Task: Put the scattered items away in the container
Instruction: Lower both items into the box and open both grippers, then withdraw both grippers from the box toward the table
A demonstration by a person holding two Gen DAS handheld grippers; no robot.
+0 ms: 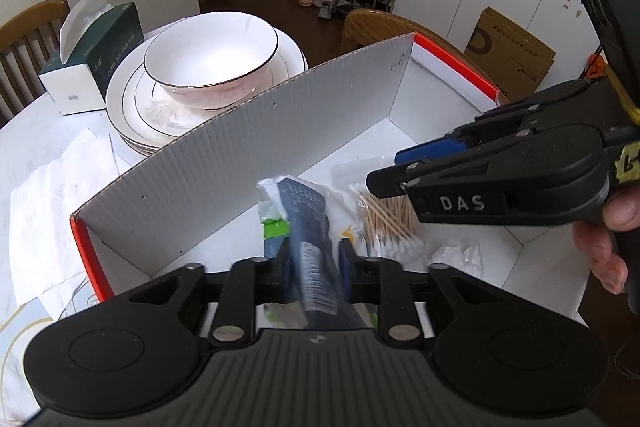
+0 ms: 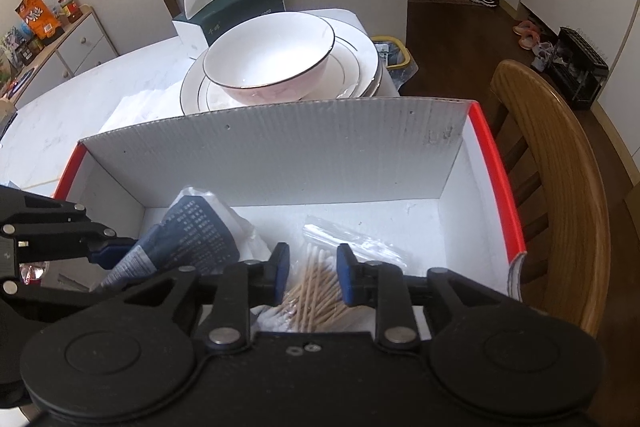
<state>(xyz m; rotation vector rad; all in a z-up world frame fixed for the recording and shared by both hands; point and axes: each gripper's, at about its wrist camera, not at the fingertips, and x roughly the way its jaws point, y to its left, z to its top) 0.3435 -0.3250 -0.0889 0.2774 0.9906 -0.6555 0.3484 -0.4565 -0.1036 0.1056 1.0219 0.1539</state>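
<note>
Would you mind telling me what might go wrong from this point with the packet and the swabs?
1. The left gripper is shut on the blue packet above the box; releasing it here may drop it onto the cotton swabs.
2. The right gripper hangs open just over the swabs, close to the left one, so the two could bump.
3. The bowl sits on stacked plates right behind the box wall; pushing the box could disturb them.

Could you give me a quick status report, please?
Left gripper shut on blue packet over box. Right gripper open above cotton swabs. Nothing blocking.
</note>
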